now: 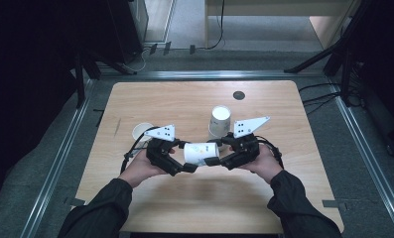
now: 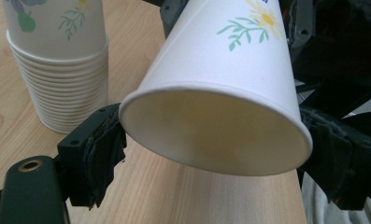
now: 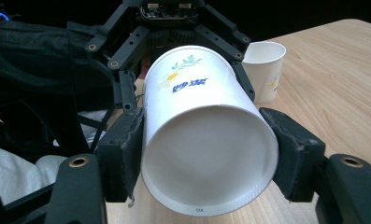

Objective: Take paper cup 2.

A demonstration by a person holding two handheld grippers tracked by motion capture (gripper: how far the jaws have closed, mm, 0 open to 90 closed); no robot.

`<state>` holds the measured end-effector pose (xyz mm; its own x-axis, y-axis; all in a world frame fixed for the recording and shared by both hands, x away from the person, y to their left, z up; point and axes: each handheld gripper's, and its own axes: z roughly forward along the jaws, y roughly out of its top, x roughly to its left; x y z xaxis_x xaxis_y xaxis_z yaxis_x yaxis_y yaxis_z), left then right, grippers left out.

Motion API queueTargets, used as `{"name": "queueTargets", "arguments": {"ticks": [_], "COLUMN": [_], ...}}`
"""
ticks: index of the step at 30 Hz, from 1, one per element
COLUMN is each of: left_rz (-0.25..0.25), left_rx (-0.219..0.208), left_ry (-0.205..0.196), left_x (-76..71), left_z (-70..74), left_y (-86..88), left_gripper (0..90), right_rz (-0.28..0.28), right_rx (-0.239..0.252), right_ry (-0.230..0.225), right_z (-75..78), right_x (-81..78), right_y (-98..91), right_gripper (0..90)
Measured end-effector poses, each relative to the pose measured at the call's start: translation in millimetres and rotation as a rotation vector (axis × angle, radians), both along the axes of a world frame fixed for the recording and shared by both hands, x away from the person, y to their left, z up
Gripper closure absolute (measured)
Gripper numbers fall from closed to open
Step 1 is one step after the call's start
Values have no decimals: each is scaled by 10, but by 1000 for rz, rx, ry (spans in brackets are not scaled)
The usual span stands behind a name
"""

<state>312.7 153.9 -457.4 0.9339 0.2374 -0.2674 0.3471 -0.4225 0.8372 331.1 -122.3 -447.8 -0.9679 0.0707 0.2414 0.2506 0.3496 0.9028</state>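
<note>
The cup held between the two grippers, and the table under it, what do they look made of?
The cup: seemingly paper, matte white with a printed flower, rolled rim and thin wall. The table: pale wood-grain surface, likely laminate rather than solid wood; the smooth, even sheen suggests so.

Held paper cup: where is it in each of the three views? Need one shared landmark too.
High view: held paper cup lies sideways at centre, between left gripper and right gripper.
Left gripper view: centre-right, open mouth toward the camera.
Right gripper view: centre, base toward the camera.
Shared landmark: wooden table, also under the cup in both gripper views.
</note>
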Motion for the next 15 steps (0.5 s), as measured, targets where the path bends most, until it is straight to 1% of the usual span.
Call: {"name": "queueTargets", "arguments": {"ticks": [4,6,8,10,15], "left_rz": [-10,-12,-7,-8,-2], "left_rx": [-9,-10,-12,-16,-19], "left_ry": [10,6,3,9,7], "left_x": [-1,-11,-15,-10,-10], "left_z": [-10,-17,-25,-36,-52], "left_y": [2,-4,-7,-4,6], "left_gripper": [141,147,147,150,187], "right_rz": [4,6,7,7,8], "right_rx": [5,5,7,6,3], "right_ry": [6,10,11,17,18], "right_z": [-9,-12,-23,-31,-46], "right_x": [2,-2,-4,-6,-6], "right_y": [6,12,17,20,34], "right_gripper": [348,348,348,348,348]}}
